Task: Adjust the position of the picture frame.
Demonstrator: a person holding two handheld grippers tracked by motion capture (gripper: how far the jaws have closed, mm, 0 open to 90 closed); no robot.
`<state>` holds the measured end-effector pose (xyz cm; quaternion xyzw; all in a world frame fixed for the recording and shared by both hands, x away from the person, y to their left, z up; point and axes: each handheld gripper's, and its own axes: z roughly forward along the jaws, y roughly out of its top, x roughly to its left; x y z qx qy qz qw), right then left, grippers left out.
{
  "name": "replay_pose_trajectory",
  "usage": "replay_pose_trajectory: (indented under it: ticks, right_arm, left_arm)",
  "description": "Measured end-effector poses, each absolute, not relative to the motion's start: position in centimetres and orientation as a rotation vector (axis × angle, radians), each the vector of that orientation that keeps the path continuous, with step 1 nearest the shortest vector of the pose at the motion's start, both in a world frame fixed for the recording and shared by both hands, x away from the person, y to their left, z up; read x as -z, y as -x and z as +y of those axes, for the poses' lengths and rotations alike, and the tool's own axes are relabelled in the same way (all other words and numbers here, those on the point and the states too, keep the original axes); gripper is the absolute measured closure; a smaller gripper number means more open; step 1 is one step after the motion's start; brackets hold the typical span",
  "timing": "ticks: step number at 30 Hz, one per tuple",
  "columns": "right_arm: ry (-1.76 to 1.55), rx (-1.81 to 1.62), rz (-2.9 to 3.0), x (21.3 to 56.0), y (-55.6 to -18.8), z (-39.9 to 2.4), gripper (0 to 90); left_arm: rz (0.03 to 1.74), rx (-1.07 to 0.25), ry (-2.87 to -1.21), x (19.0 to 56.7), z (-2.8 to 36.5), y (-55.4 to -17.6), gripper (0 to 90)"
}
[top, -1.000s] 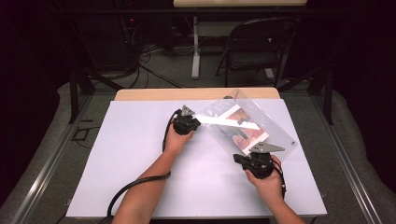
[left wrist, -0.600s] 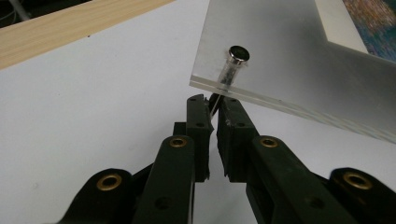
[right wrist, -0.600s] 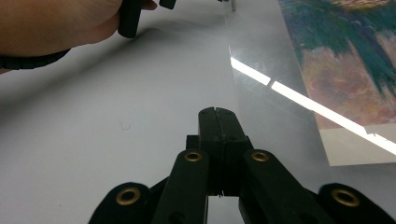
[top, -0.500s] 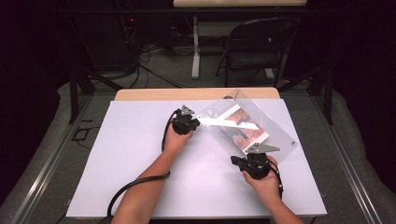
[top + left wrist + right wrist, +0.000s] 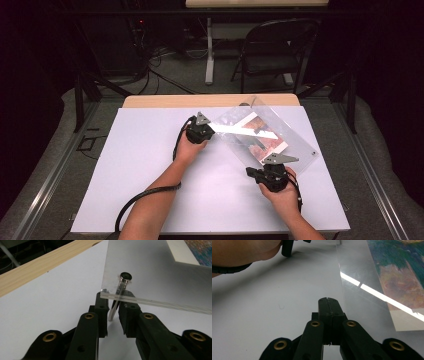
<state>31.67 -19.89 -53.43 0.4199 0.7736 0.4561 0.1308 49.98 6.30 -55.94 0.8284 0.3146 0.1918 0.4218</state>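
**Two tools at a clear picture frame on the white table**

High view: the clear acrylic frame (image 5: pixel 272 132) with a picture inside lies tilted in the upper right part of the white table (image 5: pixel 150 190). The left tool (image 5: pixel 201 131) sits at the frame's left corner, mid-frame. The right tool (image 5: pixel 270 175) rests just below the frame's lower edge, right of centre.

Left gripper view: a metal standoff post (image 5: pixel 117 300) with a dark cap runs through the acrylic corner at frame centre. The left tool's jaws (image 5: pixel 113 315) have just been opening; they stand slightly apart on either side of the post, with gaps showing, not pressing it.

Right gripper view: the right tool (image 5: pixel 328 306) is closed on nothing, its jaws meeting at lower centre, just left of the frame's edge. The other hand (image 5: pixel 244 250) shows at upper left.
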Motion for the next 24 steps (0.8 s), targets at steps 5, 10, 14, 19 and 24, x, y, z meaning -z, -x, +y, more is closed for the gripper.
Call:
replay_pose_trajectory:
  ticks: [5, 10, 14, 19, 24]
  right_arm:
    - [-1.223, -1.326, 2.25, 53.4, -31.6, -19.8, 90.0]
    - [-1.224, -1.325, 2.254, 53.4, -31.7, -19.8, 90.0]
    - [-1.222, -1.316, 2.261, 53.4, -31.7, -19.7, 90.0]
    - [-1.217, -1.312, 2.273, 53.5, -31.6, -19.5, 90.0]
    - [-1.211, -1.303, 2.298, 53.6, -31.6, -19.2, 90.0]
  left_arm:
    - [0.772, -0.471, -2.077, 56.1, 6.1, -50.4, 78.8]
    - [0.769, -0.459, -2.076, 56.2, 6.0, -50.4, 83.0]
    - [0.781, -0.451, -2.073, 56.1, 6.1, -50.3, 83.6]
    - [0.786, -0.453, -2.073, 55.8, 6.1, -50.1, 83.8]
    - [0.763, -0.453, -2.111, 55.4, 6.5, -49.4, 84.1]
